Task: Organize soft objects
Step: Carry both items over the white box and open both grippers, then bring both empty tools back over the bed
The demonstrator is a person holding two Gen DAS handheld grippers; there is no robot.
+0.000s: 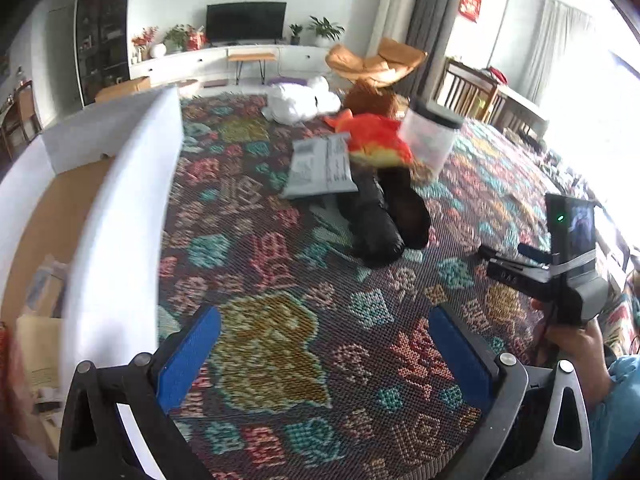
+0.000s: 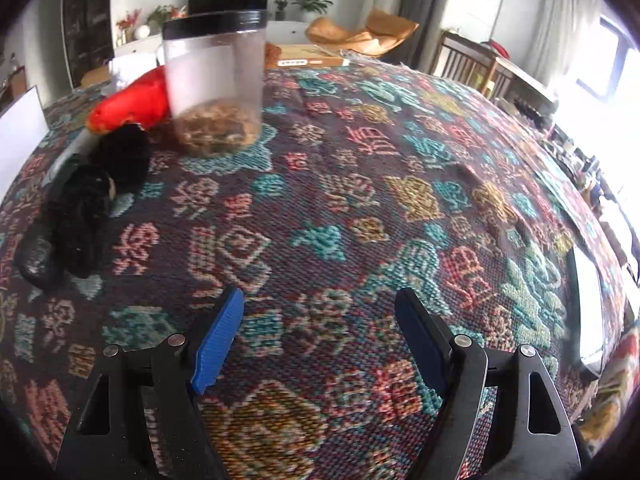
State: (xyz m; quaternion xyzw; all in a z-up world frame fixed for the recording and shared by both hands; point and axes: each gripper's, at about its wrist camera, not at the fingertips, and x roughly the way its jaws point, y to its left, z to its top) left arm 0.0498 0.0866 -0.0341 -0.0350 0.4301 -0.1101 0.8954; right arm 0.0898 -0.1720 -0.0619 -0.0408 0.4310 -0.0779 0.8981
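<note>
A red-orange plush fish (image 1: 378, 138) with a yellow belly lies on its side near the middle of the patterned cloth, resting partly on two black soft bundles (image 1: 386, 216) that stretch from it toward six o'clock. At its eleven o'clock lies a crumpled white soft item (image 1: 300, 100), and a brown furry toy (image 1: 370, 98) sits just behind it at twelve o'clock.

Red-orange plush fish (image 1: 378, 140) lies on a multicoloured patterned woven cloth (image 1: 280, 280).
</note>
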